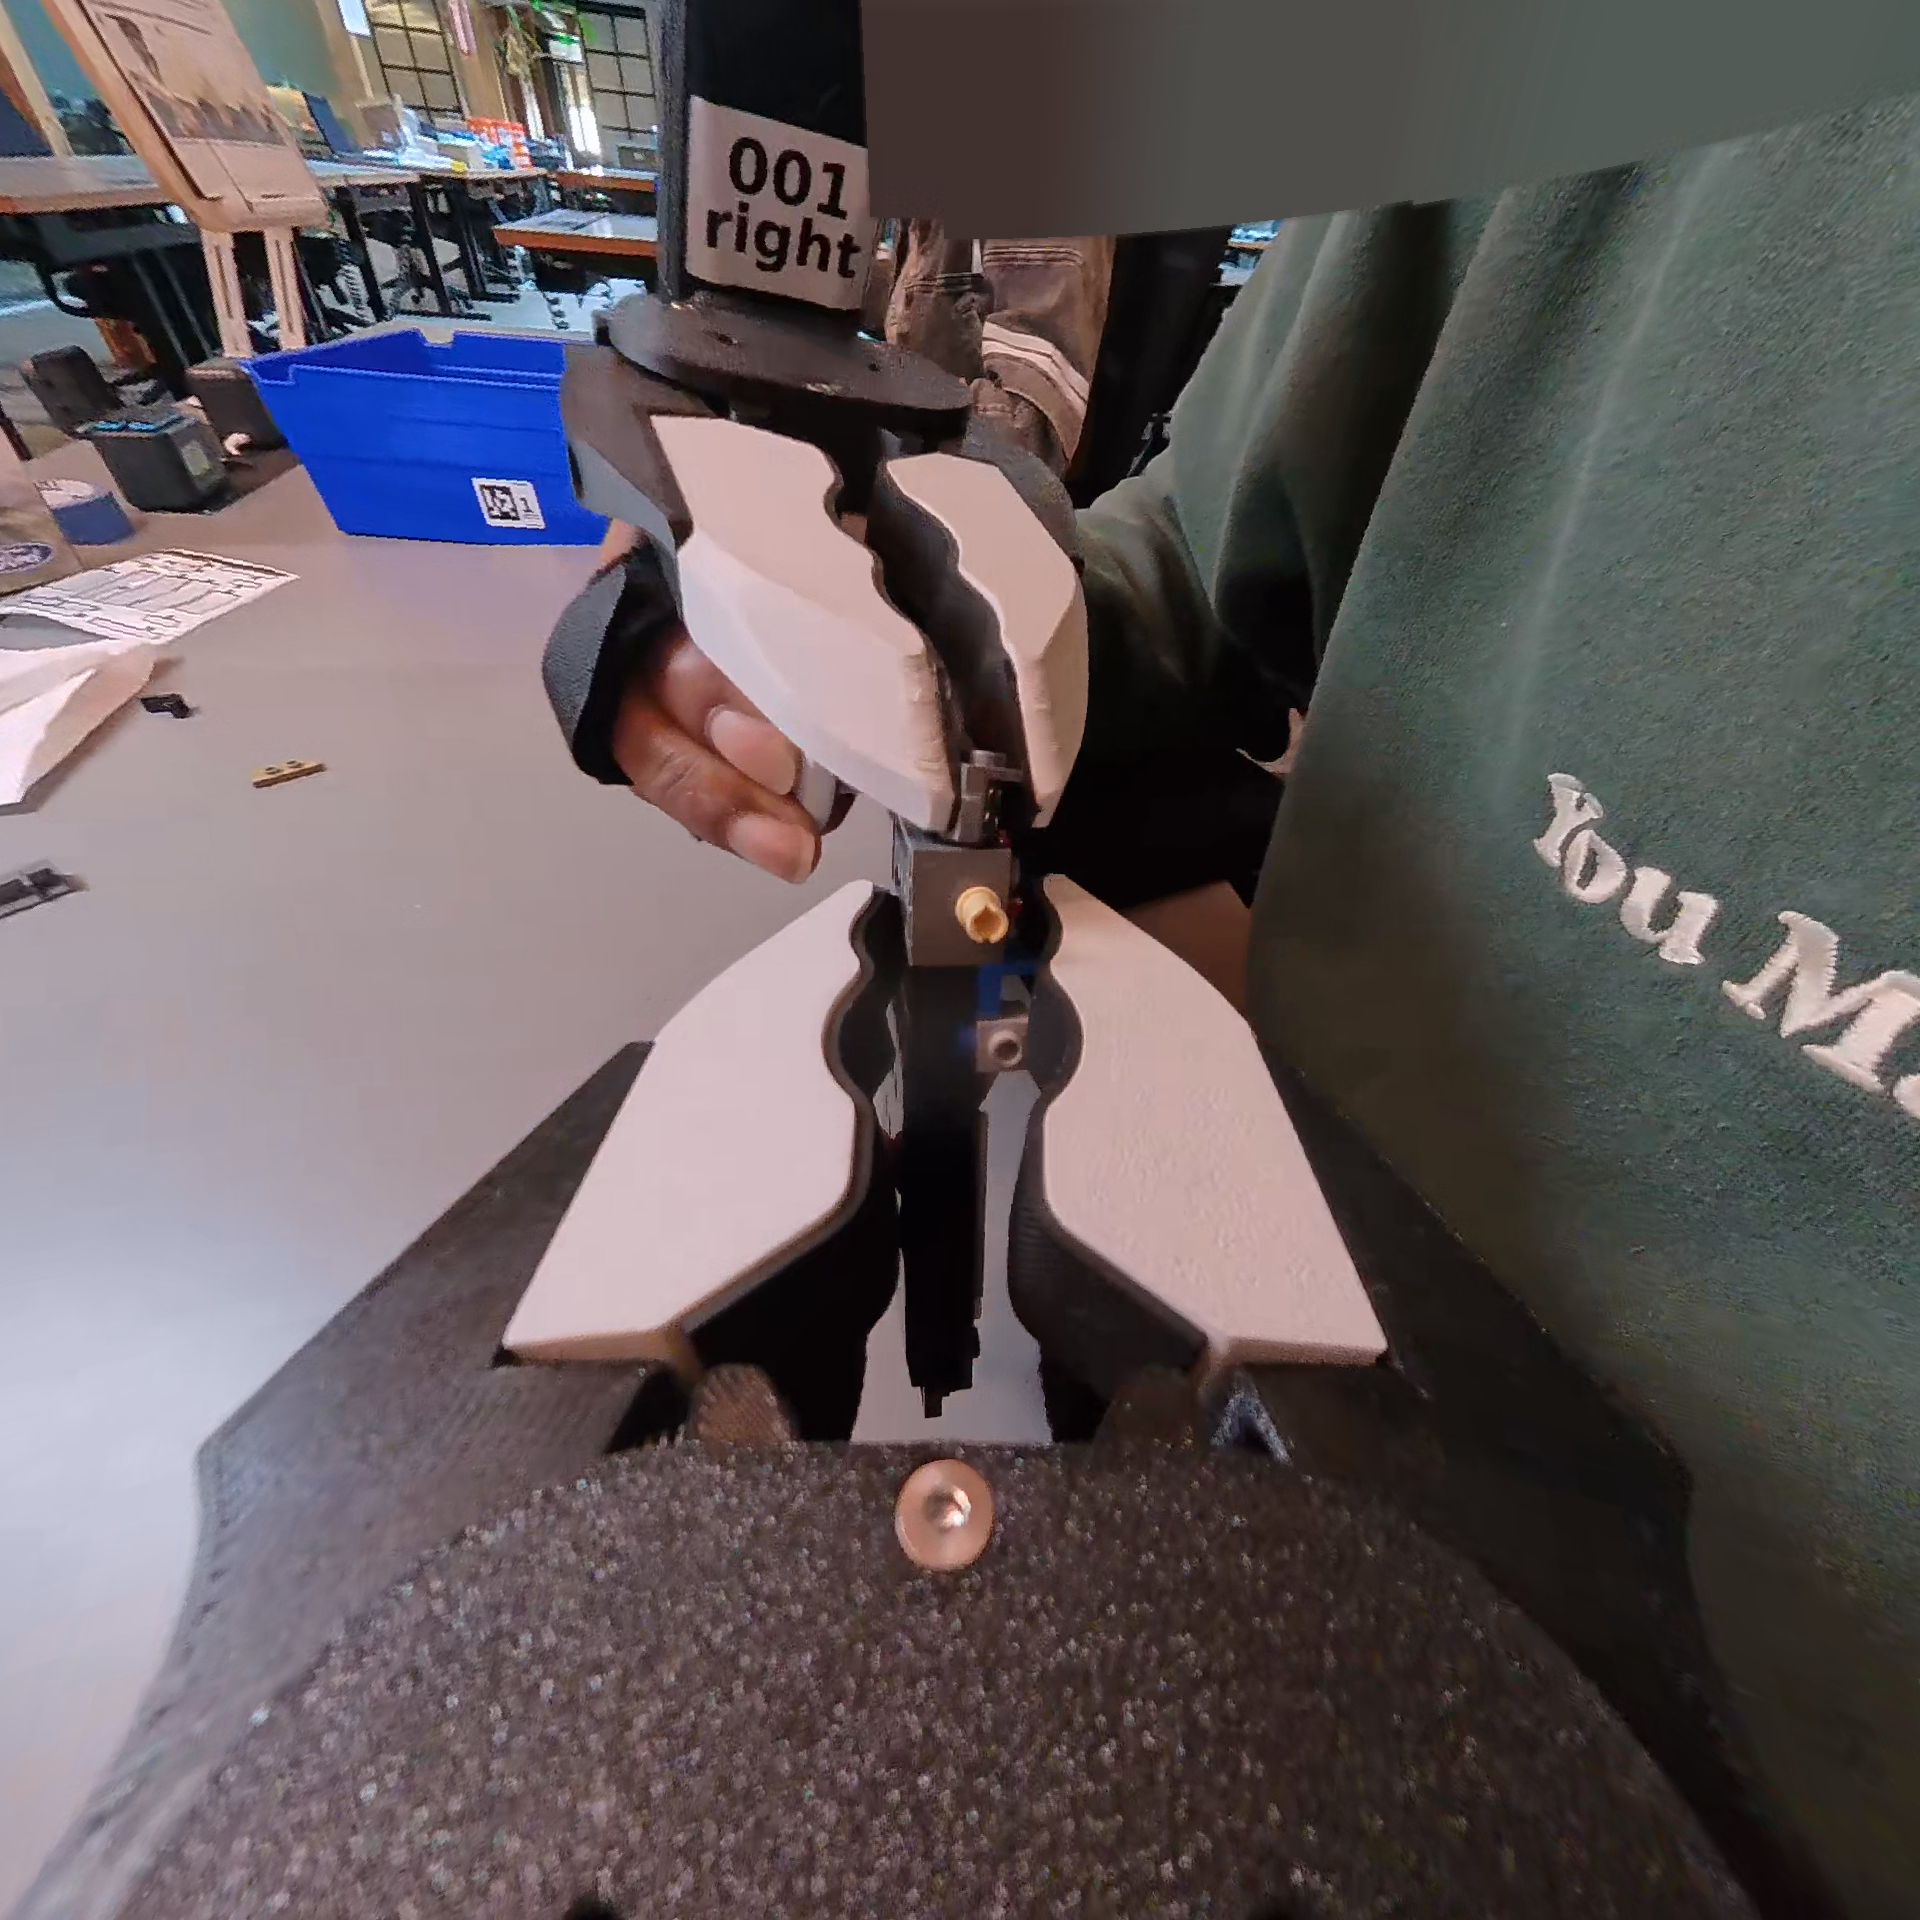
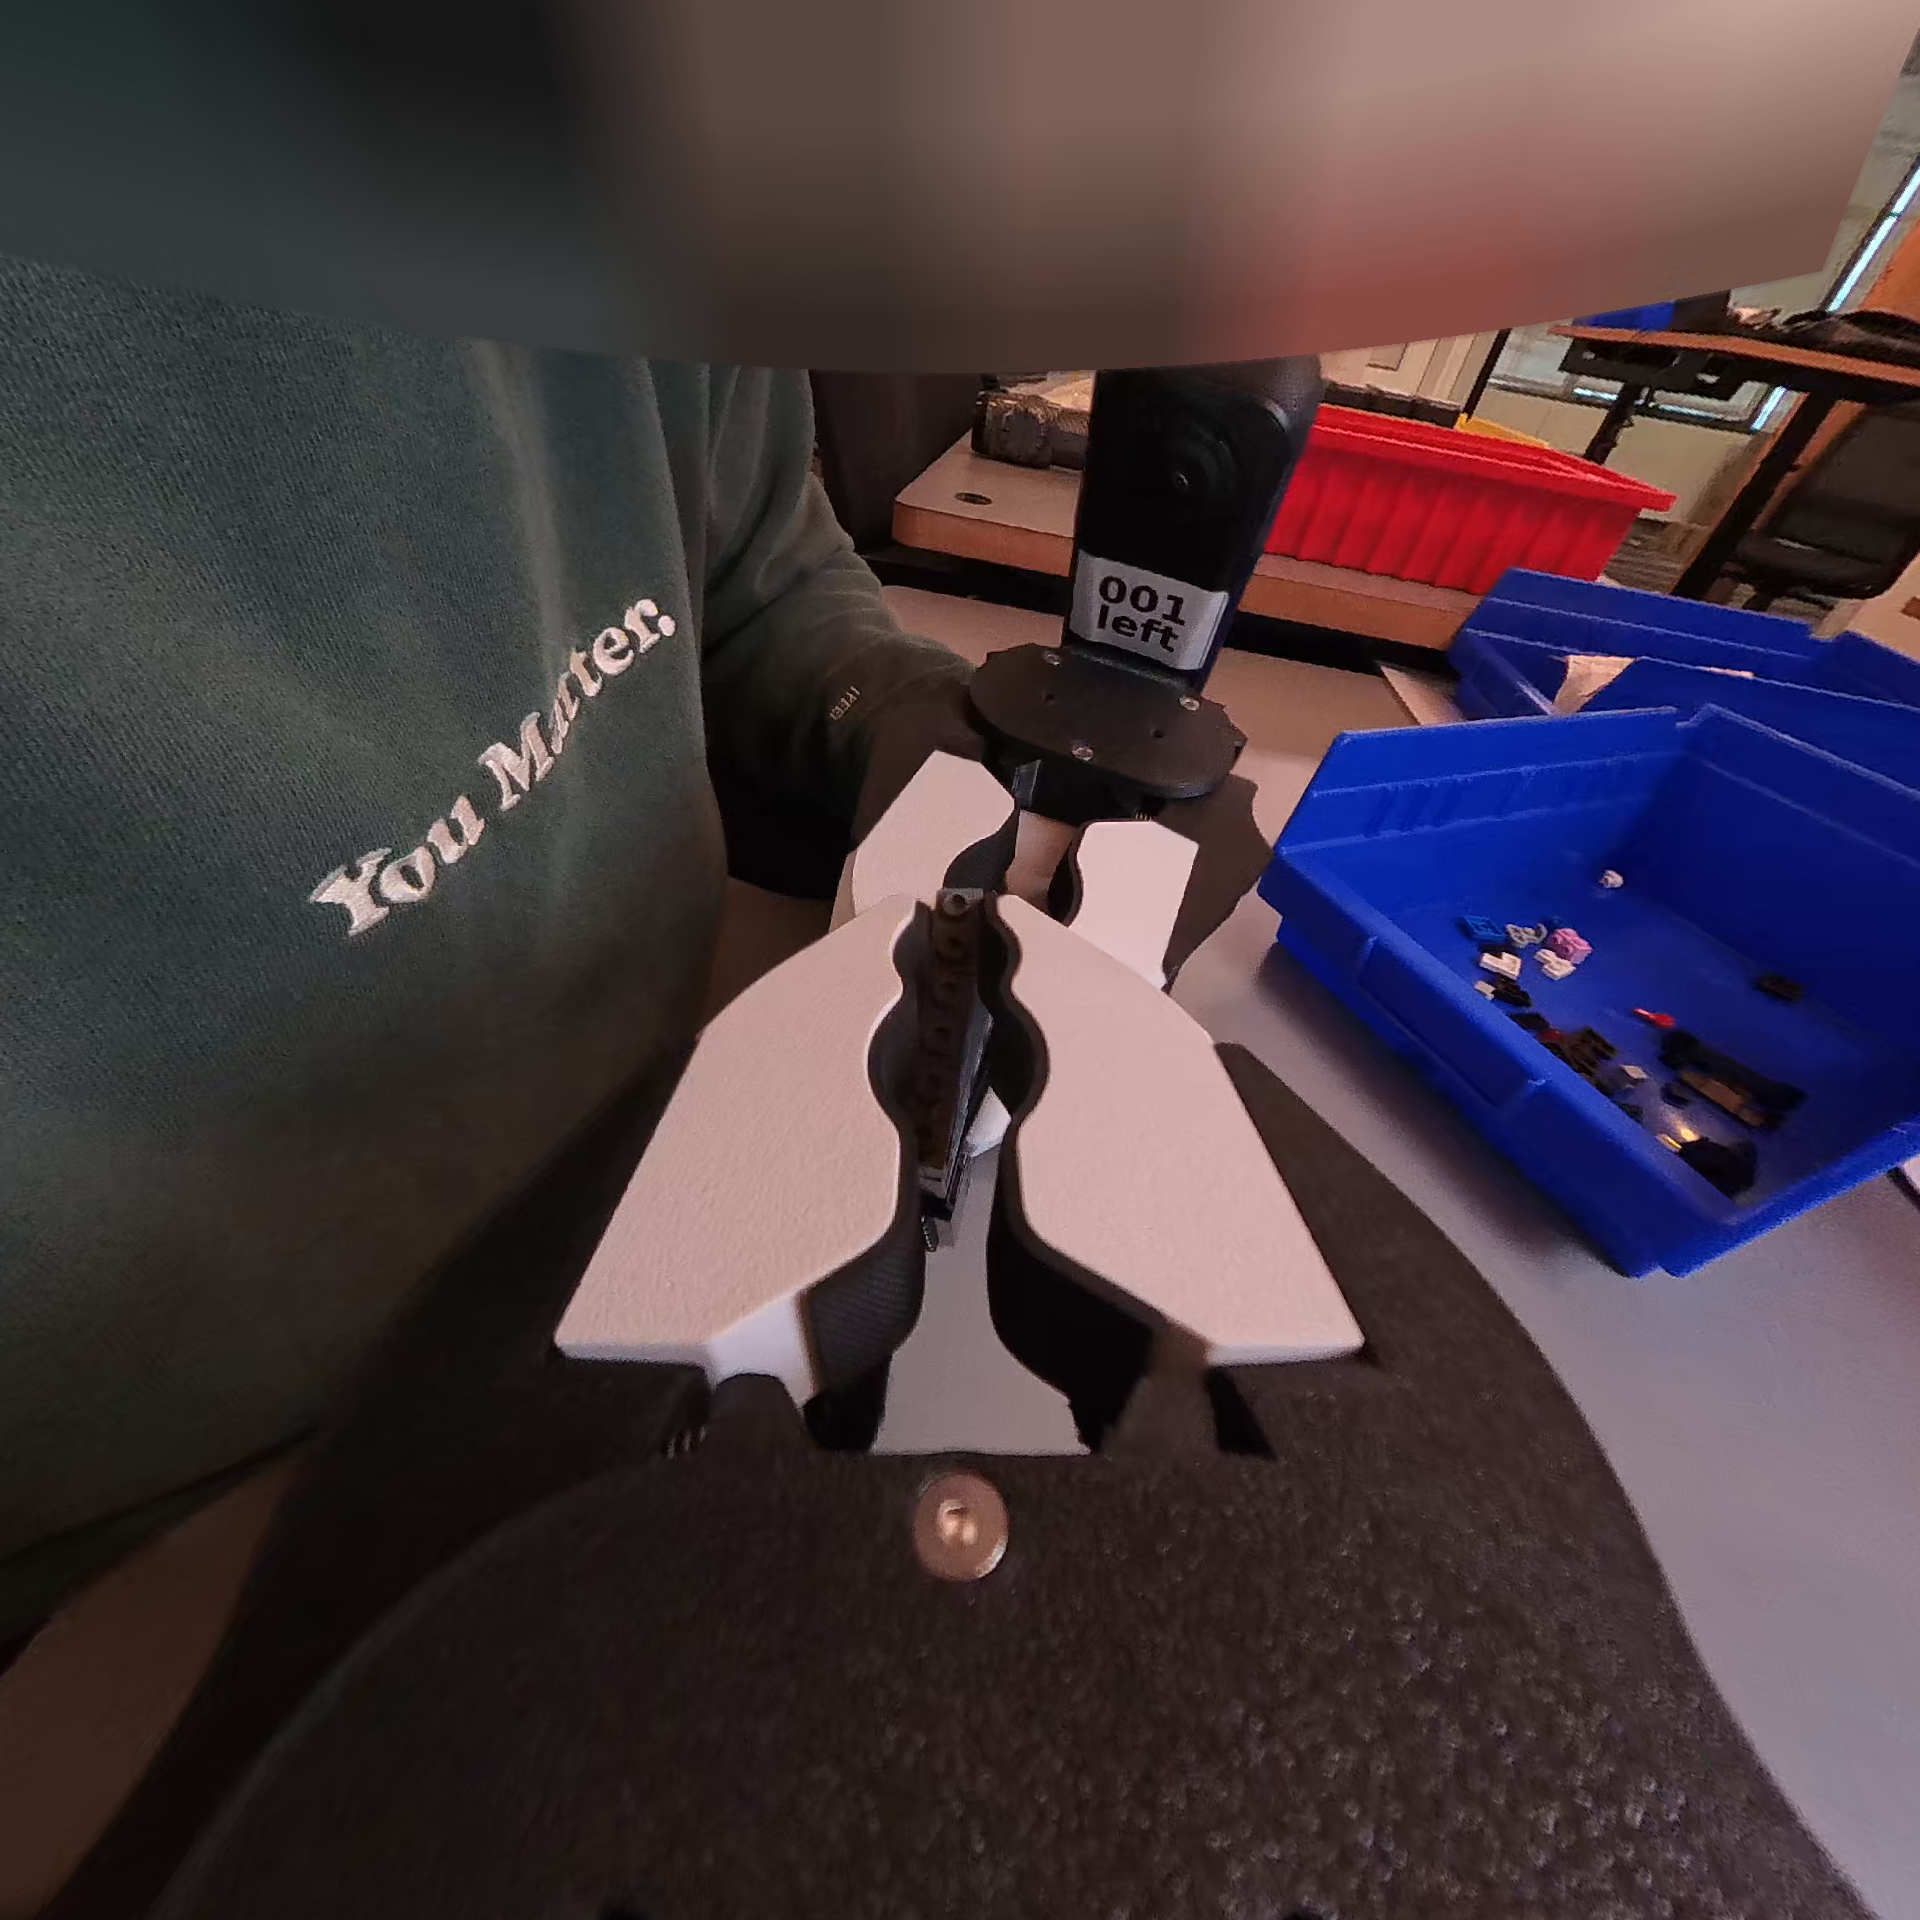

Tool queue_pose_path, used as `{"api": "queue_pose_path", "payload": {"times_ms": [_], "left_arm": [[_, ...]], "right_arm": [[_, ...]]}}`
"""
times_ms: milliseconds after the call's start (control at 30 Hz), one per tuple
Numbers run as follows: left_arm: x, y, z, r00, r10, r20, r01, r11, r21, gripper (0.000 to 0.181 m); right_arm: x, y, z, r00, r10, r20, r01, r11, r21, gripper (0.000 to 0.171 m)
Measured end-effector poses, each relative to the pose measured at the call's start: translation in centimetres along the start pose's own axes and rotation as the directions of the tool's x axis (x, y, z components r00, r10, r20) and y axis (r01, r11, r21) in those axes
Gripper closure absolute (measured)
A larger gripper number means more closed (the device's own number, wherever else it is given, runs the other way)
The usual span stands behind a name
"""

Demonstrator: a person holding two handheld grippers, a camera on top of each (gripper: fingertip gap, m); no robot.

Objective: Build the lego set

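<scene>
A small brick assembly is held in the air between both grippers, close to a person's chest. In the left wrist view it has a long black part (image 1: 940, 1195), a grey block with a tan pin (image 1: 935, 894) and a blue piece. My left gripper (image 1: 961, 920) is shut on its lower part. My right gripper (image 1: 987, 805) comes down from above, tip to tip with the left, shut on the assembly's top end. In the right wrist view my right gripper (image 2: 958, 912) is shut on a dark studded strip (image 2: 940, 1039), with my left gripper (image 2: 1029, 883) just beyond it.
A green sweatshirt (image 1: 1558, 831) fills one side of both views. A hand (image 1: 727, 769) holds the right gripper. On the grey table (image 1: 312, 987) are a blue bin (image 1: 416, 447), paper sheets (image 1: 145, 597) and loose small pieces (image 1: 286, 771). An open blue bin (image 2: 1455, 1039) holds several small bricks; a red bin (image 2: 1434, 499) stands behind. Both grippers' tips are close together, under 4 cm apart.
</scene>
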State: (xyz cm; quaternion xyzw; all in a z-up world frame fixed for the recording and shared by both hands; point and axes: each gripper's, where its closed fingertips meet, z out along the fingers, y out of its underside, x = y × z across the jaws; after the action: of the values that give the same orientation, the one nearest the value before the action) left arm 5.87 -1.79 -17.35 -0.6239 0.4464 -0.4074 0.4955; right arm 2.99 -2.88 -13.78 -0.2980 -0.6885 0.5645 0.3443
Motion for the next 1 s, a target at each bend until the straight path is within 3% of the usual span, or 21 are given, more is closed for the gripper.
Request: {"api": "queue_pose_path", "payload": {"times_ms": [100,233,533,833,1000], "left_arm": [[0.0,0.2,0.2,0.999,0.034,0.021,-0.034,0.999,-0.019,0.158],[-1.6,0.7,-0.1,0.973,0.171,0.153,-0.158,0.983,-0.092,0.159],[-4.1,0.4,-1.4,0.755,0.55,0.359,-0.46,0.833,-0.307,0.159],[-4.9,0.6,-1.7,0.703,0.602,0.378,-0.482,0.794,-0.37,0.159],[-4.6,1.2,-1.5,0.75,0.56,0.353,-0.449,0.822,-0.35,0.16]], "right_arm": [[-0.2,0.2,-0.1,1.0,0.014,0.019,-0.014,1.0,-0.006,0.162],[0.9,0.8,0.1,0.999,0.01,-0.054,-0.011,1.0,-0.021,0.162],[2.7,0.6,-1.8,0.975,-0.107,-0.197,0.086,0.99,-0.111,0.149],[2.4,1.6,-1.2,0.959,-0.205,-0.197,0.164,0.965,-0.206,0.156],[2.1,2.1,-0.6,0.957,-0.231,-0.176,0.184,0.951,-0.249,0.161]]}}
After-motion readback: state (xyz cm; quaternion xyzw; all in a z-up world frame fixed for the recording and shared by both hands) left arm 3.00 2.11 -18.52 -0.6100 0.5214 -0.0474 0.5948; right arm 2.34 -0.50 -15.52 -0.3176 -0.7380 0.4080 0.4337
